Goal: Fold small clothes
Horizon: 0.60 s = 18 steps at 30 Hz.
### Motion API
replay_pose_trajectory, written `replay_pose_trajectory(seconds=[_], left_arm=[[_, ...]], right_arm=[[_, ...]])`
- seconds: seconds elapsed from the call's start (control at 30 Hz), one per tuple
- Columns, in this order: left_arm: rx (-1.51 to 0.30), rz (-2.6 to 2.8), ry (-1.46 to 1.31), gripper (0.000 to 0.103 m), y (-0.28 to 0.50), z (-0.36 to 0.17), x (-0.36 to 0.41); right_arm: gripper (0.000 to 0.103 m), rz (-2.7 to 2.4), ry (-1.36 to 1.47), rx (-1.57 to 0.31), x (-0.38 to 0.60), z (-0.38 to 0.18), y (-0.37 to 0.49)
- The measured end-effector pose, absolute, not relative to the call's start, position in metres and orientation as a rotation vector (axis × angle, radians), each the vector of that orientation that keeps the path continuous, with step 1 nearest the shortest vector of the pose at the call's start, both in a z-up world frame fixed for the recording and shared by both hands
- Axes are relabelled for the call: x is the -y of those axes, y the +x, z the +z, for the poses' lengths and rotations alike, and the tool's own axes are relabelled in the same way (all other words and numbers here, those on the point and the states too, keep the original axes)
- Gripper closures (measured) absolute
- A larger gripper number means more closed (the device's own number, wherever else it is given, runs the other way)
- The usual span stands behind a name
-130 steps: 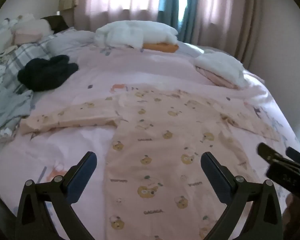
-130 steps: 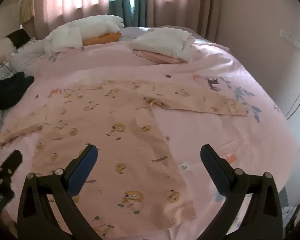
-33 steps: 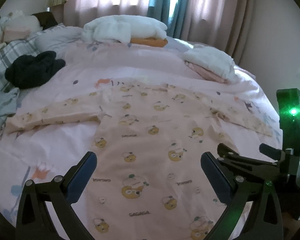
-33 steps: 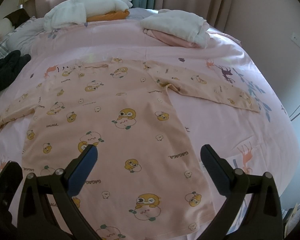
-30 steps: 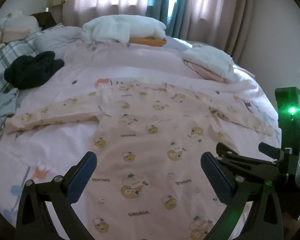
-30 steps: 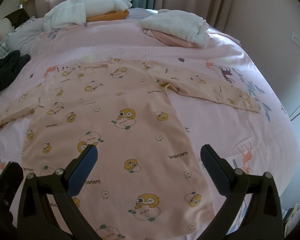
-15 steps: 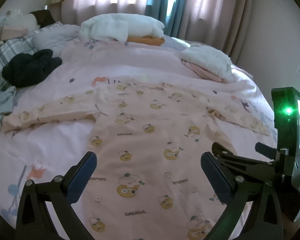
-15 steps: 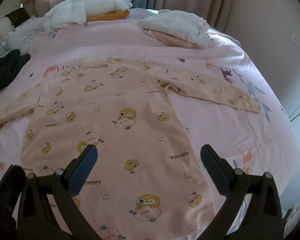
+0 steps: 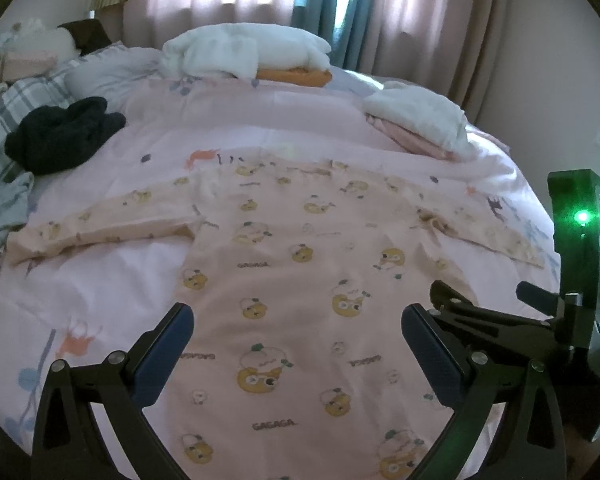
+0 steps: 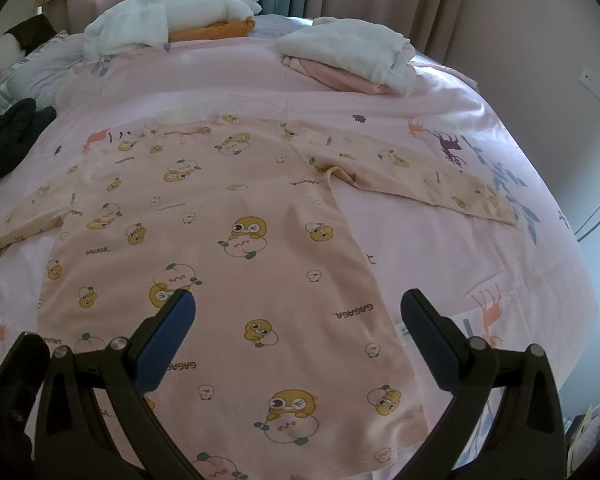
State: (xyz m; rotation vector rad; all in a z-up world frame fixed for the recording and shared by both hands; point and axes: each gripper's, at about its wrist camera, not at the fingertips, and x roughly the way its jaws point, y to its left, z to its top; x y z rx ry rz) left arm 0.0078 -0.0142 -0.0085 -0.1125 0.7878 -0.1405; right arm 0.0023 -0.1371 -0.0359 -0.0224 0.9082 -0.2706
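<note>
A small peach long-sleeved shirt with cartoon prints (image 9: 300,276) lies flat and spread out on the pink bedsheet (image 9: 100,292), both sleeves stretched sideways. It also shows in the right wrist view (image 10: 236,248). My left gripper (image 9: 296,340) is open and empty, hovering over the shirt's lower half. My right gripper (image 10: 298,320) is open and empty, hovering over the shirt's lower right part. The right gripper's body with a green light (image 9: 576,264) shows at the right edge of the left wrist view.
A folded white and pink clothes stack (image 10: 352,56) sits at the far right of the bed. A white pile on an orange cushion (image 9: 244,54) lies at the head. A black garment (image 9: 60,132) and plaid and grey clothes (image 9: 4,184) lie left.
Both grippers have moved a little forward and closer over the shirt since four seconds ago. The shirt lies smoother and flatter. Both grippers have stayed open.
</note>
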Motion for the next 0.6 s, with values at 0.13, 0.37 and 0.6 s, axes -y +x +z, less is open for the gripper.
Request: replay_pose_trajectory(seconds=[0.13,0.37,0.6], left_arm=[[-0.795,-0.141,-0.104,0.000,0.008,-0.009,0.016],[-0.797,-0.143,-0.101,0.000,0.007,-0.010,0.017],[-0.806,-0.126,-0.103,0.000,0.010,-0.011,0.018]], right_arm=[[0.000,-0.271,-0.023,-0.910,0.137,-0.037,0.003],[0.000,-0.278,-0.020,-0.907,0.137,-0.038,0.002],[0.000,-0.217,0.079,-0.850,0.164,-0.029,0.006]])
